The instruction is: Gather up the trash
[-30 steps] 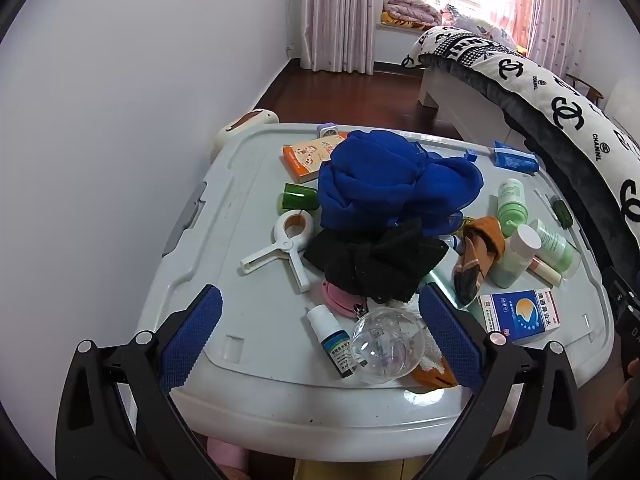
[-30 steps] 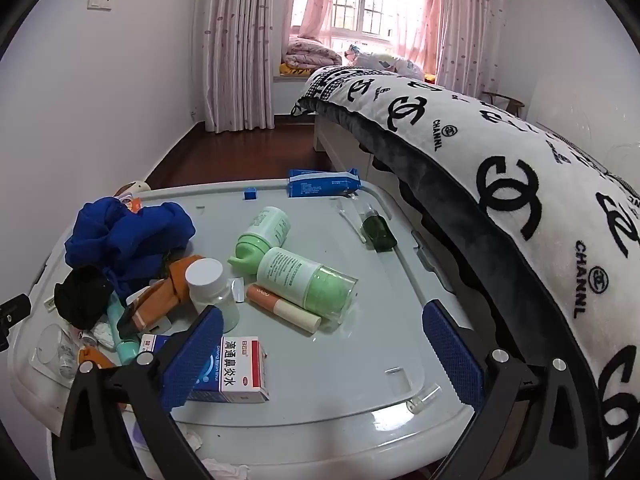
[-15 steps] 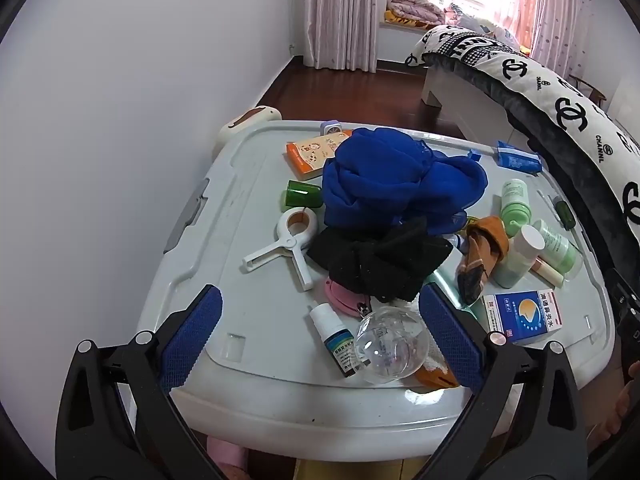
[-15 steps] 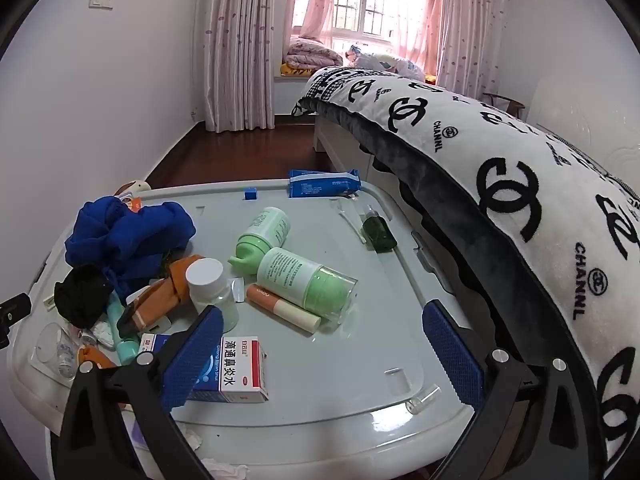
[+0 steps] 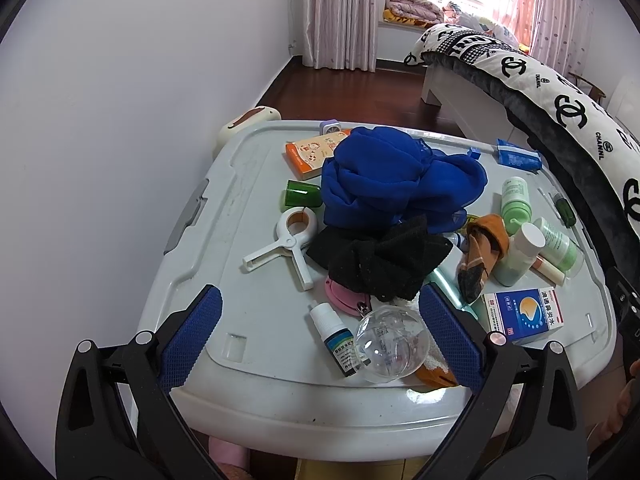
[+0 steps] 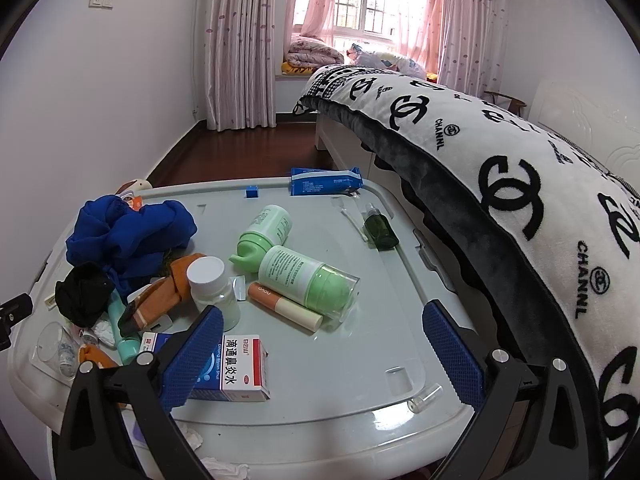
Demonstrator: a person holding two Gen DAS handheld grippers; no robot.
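Fingers (image 5: 188, 336) of both grippers wide apart, empty, above cluttered lid (image 5: 256, 264).

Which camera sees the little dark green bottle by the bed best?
The right wrist view. There the dark green bottle lies in plain sight on the white lid, pump top and body both clear. In the left wrist view it is only a small, stretched sliver at the lid's far right edge.

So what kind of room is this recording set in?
Most likely a home bedroom: a bed with a logo-print blanket, pink curtains over a window, and a cluttered white storage-bin lid serving as a table.
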